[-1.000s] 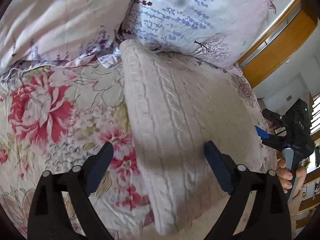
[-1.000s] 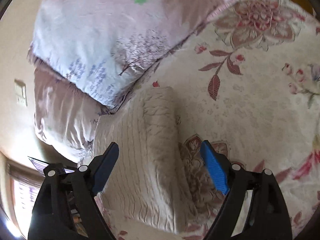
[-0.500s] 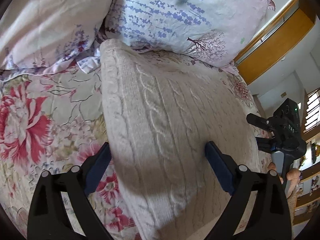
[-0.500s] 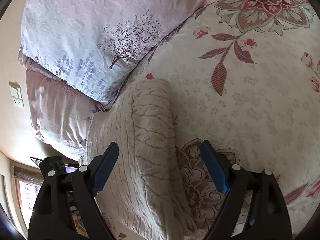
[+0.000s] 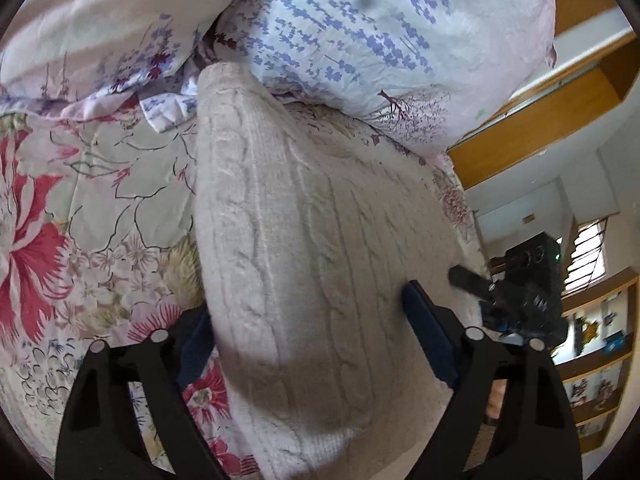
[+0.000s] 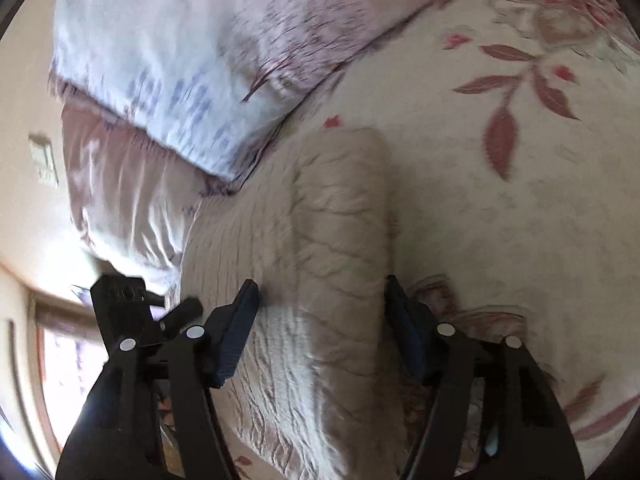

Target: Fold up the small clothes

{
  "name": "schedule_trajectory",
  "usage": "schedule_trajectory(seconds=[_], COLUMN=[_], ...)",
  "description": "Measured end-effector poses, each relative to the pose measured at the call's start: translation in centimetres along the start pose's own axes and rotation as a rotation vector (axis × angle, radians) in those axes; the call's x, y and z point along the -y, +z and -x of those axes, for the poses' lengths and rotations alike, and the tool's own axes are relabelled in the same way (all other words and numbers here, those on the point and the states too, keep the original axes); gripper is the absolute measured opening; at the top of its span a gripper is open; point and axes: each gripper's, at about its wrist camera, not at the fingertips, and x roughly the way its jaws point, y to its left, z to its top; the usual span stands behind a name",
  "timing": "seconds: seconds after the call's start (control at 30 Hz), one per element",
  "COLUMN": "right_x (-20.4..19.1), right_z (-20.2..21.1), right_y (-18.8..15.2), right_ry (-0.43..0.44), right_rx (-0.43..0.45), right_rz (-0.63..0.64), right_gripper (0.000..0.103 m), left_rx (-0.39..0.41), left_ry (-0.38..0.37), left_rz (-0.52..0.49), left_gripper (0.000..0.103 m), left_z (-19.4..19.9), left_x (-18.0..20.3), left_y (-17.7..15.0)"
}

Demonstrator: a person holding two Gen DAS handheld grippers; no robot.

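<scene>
A cream cable-knit sweater (image 5: 312, 248) lies folded on the floral bedspread, its far end near the pillows. It also shows in the right wrist view (image 6: 320, 264). My left gripper (image 5: 308, 336) is open, its jaws straddling the sweater's left folded edge; the left finger is partly hidden behind the knit. My right gripper (image 6: 320, 320) is open, its jaws straddling the sweater's right folded edge. The right gripper's body (image 5: 528, 296) shows at the far right of the left wrist view, and the left gripper's body (image 6: 128, 312) shows at the left of the right wrist view.
The floral bedspread (image 5: 80, 208) stretches left and also right (image 6: 520, 200) of the sweater. Two pillows (image 5: 380, 40) lie against the sweater's far end. A wooden headboard (image 5: 520, 136) and shelves (image 5: 600, 360) stand beyond the bed.
Both grippers have moved forward and down onto the sweater's side edges. The knit now lies between each pair of jaws. The right view is blurred by motion.
</scene>
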Motion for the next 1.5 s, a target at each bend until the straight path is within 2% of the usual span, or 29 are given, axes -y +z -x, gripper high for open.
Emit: schedule_trajectory(seconds=[0.07,0.13,0.2,0.3,0.4,0.67,0.77,0.87,0.9,0.97,1.0,1.03,1.1,1.2,1.3,1.37,1.4,1.43,1.5], right_x=[-0.2,0.0,0.0,-1.2,-2.7,-8.3,-11.4,-13.3,-13.3,-12.0,-11.3,-10.6,-10.2,-10.2,-10.2,-10.4,-10.7,-11.2,-12.1], right_z=[-0.4,-0.9,-0.8,0.0,0.8,0.0,-1.6,-3.9,-5.3,-9.2,-9.9,-10.1,-9.7,-7.9,-6.4,-6.7,-7.0,-7.5,-7.6], right_y=[0.0,-0.1,-0.5,-1.2,-1.8,-4.8,-6.1,-6.9,-6.9,-6.2,-6.1,-5.7,-5.3,-4.7,-4.0,-3.5,-3.5,-3.5,-3.6], right_ry=[-0.008,0.026,0.054,0.041,0.055,0.092,0.079,0.056,0.032,-0.055,-0.072,-0.036,-0.014,-0.023,-0.008,0.0,-0.008,-0.03,-0.081], right_rx=[0.007,0.0,0.013,0.057,0.089,0.133,0.144,0.17,0.144,0.022,0.006,0.007,-0.018,0.025,0.091,0.096,0.089,0.094,0.15], right_rz=[0.014,0.002,0.004,0.05,0.084,0.183,0.268,0.333,0.329,0.253,0.228,0.197,0.164,0.165,0.159,0.161,0.174,0.208,0.268], right_gripper=[0.058,0.044,0.038,0.034,0.032,0.031,0.031,0.031,0.032,0.036,0.043,0.046,0.049,0.05,0.049,0.049,0.045,0.027,0.011], left_rx=[0.004,0.008,0.021,0.042,0.052,0.08,0.078,0.091,0.097,0.095,0.088,0.099,0.112,0.142,0.149,0.148,0.146,0.145,0.147], left_ry=[-0.022,-0.046,-0.061,-0.08,-0.101,-0.111,-0.086,-0.049,-0.023,0.055,0.07,0.019,-0.021,0.034,0.041,0.04,0.046,0.059,0.077], left_rz=[0.026,0.059,0.077,0.074,0.051,0.042,0.06,0.091,0.105,0.15,0.186,0.23,0.251,0.193,0.176,0.172,0.17,0.167,0.167], left_gripper=[0.077,0.069,0.057,0.043,0.039,0.038,0.039,0.041,0.042,0.045,0.047,0.048,0.048,0.05,0.055,0.056,0.057,0.057,0.058], left_z=[0.2,0.4,0.8,1.9,3.5,9.9,12.9,14.2,14.4,13.8,13.4,13.4,13.4,14.1,14.1,14.0,14.1,14.2,13.7], left_x=[-0.5,-1.1,-1.5,-1.4,-1.2,-2.5,-4.3,-6.6,-7.8,-10.0,-11.4,-12.7,-13.2,-12.1,-11.1,-11.2,-11.1,-11.2,-11.3], left_y=[-0.1,-0.2,-0.4,-0.8,-1.2,-3.1,-3.7,-4.0,-4.0,-4.0,-4.1,-4.4,-4.8,-5.5,-5.9,-6.2,-6.3,-6.5,-6.3])
